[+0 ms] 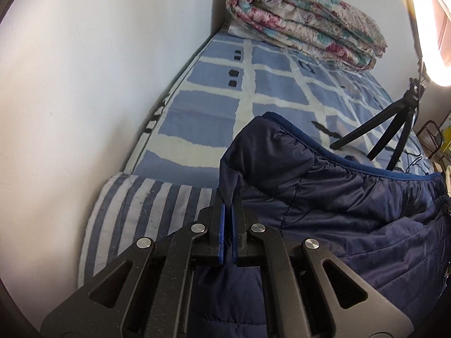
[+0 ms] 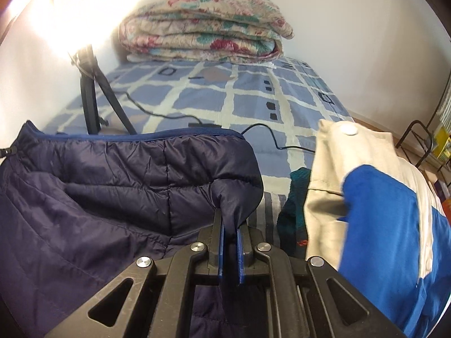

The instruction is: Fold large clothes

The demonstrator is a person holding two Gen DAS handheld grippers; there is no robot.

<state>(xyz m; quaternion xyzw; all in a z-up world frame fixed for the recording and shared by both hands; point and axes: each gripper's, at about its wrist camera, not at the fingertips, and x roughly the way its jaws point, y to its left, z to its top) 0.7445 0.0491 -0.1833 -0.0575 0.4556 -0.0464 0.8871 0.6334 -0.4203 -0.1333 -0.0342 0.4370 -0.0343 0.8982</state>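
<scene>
A navy quilted puffer jacket (image 1: 324,197) with a blue trimmed edge is stretched over the bed between my two grippers. My left gripper (image 1: 227,197) is shut on the jacket's left corner, the fabric pinched between its blue pads. In the right wrist view the same jacket (image 2: 112,186) fills the left half, and my right gripper (image 2: 229,222) is shut on its right corner. The lower part of the jacket hangs below both grippers, hidden behind their black frames.
The bed (image 1: 214,95) has a blue and white checked sheet. A folded floral quilt (image 2: 203,31) lies at its far end. A black tripod (image 2: 90,95) with a bright lamp and cable stands on the bed. A beige and blue garment (image 2: 375,197) lies at right, over a teal one (image 2: 293,205).
</scene>
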